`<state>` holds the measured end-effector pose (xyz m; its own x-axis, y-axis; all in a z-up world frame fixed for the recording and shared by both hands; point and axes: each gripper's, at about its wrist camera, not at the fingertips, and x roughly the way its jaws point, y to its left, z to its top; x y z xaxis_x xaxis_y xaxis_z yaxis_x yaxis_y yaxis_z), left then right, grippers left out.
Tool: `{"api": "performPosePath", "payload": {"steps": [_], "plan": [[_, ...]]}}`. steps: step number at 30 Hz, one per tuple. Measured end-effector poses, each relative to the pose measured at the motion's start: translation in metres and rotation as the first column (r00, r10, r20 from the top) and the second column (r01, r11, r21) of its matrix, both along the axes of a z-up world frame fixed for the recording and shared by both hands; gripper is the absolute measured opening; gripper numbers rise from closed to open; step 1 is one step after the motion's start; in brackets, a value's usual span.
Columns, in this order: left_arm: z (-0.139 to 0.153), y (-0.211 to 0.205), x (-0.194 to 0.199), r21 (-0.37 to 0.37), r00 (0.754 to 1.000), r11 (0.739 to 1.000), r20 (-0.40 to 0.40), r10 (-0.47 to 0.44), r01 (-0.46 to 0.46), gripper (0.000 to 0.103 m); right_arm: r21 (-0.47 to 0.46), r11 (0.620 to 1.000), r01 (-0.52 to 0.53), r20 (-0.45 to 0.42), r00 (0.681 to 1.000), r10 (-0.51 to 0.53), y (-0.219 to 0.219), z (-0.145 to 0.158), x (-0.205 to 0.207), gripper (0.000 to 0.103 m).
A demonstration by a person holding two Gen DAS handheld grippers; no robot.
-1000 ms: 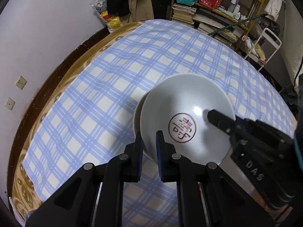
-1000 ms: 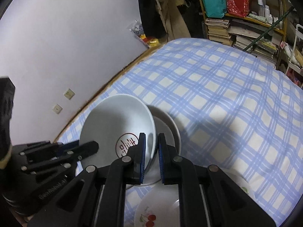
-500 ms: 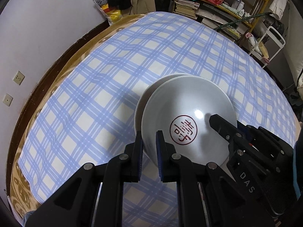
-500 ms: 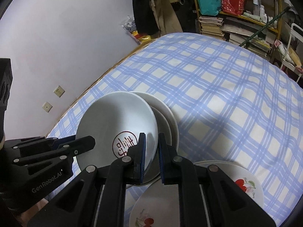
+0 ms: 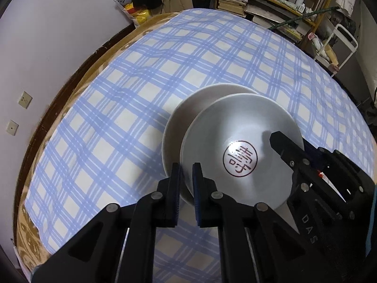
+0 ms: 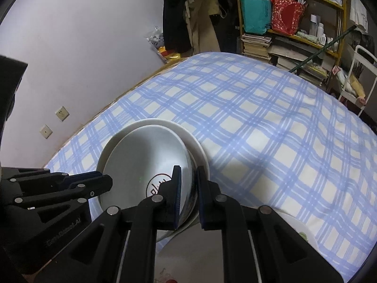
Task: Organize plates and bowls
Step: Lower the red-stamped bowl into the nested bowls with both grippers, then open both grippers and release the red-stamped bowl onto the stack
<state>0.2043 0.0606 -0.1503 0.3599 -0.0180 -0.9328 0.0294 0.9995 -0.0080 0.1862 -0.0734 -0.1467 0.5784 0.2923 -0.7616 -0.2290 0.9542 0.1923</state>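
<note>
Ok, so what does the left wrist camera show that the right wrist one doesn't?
Left wrist only: the bowl's whole red seal, and the right gripper from outside, on the bowl's rim.

Right wrist only: a second plate at the lower right, and the left gripper from outside, closing on the rim; its own finger half hides the seal.

Both: the bowl tilted over a white plate, on the checked cloth.

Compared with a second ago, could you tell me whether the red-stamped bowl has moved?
Yes. In the left wrist view the red-stamped bowl now uncovers more of the white plate beneath, having slid right across it.
</note>
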Motion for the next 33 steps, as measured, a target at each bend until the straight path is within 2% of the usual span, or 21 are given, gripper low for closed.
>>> {"api": "performPosePath", "payload": {"steps": [4,8,11,17,18,20,22,24,26,27,28,29,30,31,33], "plan": [[0.001,0.005,0.0,-0.03,1.0,0.999,-0.002,0.02,-0.02,0.01,0.077,0.997,-0.002,-0.018,1.0,0.003,-0.011,0.0,0.004,0.015],[0.008,0.008,-0.003,-0.046,0.999,0.999,0.035,0.03,-0.028,0.01,0.092,0.995,-0.037,0.07,0.997,0.03,-0.012,0.015,0.0,0.018],[0.013,0.013,-0.004,-0.068,0.997,0.997,0.057,0.047,-0.043,0.011,0.11,0.993,-0.052,0.091,0.995,0.042,-0.012,0.024,0.002,0.019],[0.017,0.028,0.001,-0.064,0.992,0.993,0.073,0.102,-0.098,0.016,0.1,0.994,-0.041,0.057,0.998,0.036,-0.016,0.025,0.008,0.021],[0.016,0.031,0.002,-0.066,0.991,0.992,0.068,0.111,-0.106,0.016,0.094,0.995,-0.039,0.044,0.998,0.035,-0.018,0.025,0.009,0.024],[0.013,0.037,0.004,-0.07,0.99,0.989,0.053,0.131,-0.127,0.016,0.079,0.997,-0.023,0.026,0.999,0.021,-0.022,0.025,0.011,0.048],[0.013,0.041,0.004,-0.064,0.988,0.988,0.052,0.147,-0.143,0.017,0.086,0.996,-0.005,0.033,0.999,0.002,-0.029,0.027,0.012,0.057],[0.014,0.044,0.004,-0.048,0.986,0.987,0.058,0.153,-0.151,0.021,0.082,0.997,0.01,0.021,1.0,-0.012,-0.035,0.029,0.015,0.063],[0.013,0.048,0.006,-0.027,0.986,0.987,0.057,0.157,-0.156,0.032,0.07,0.997,0.023,0.0,1.0,-0.023,-0.041,0.029,0.019,0.072],[0.012,0.049,0.006,-0.025,0.987,0.988,0.055,0.152,-0.151,0.033,0.069,0.997,0.035,0.0,0.999,-0.036,-0.046,0.03,0.02,0.074],[0.012,0.051,0.007,-0.028,0.988,0.99,0.054,0.143,-0.141,0.035,0.08,0.996,0.047,0.007,0.999,-0.047,-0.051,0.032,0.021,0.082],[0.012,0.052,0.007,-0.028,0.989,0.99,0.053,0.139,-0.138,0.036,0.091,0.995,0.052,0.011,0.998,-0.054,-0.055,0.033,0.021,0.095],[0.012,0.054,0.007,-0.031,0.989,0.99,0.052,0.14,-0.138,0.039,0.103,0.993,0.061,0.015,0.998,-0.062,-0.06,0.034,0.022,0.101],[0.012,0.056,0.007,-0.042,0.989,0.989,0.049,0.143,-0.141,0.047,0.113,0.992,0.063,0.018,0.998,-0.066,-0.064,0.034,0.023,0.103],[0.012,0.059,0.007,-0.063,0.988,0.988,0.048,0.147,-0.144,0.05,0.109,0.992,0.062,0.008,0.998,-0.064,-0.07,0.034,0.026,0.103]]}}
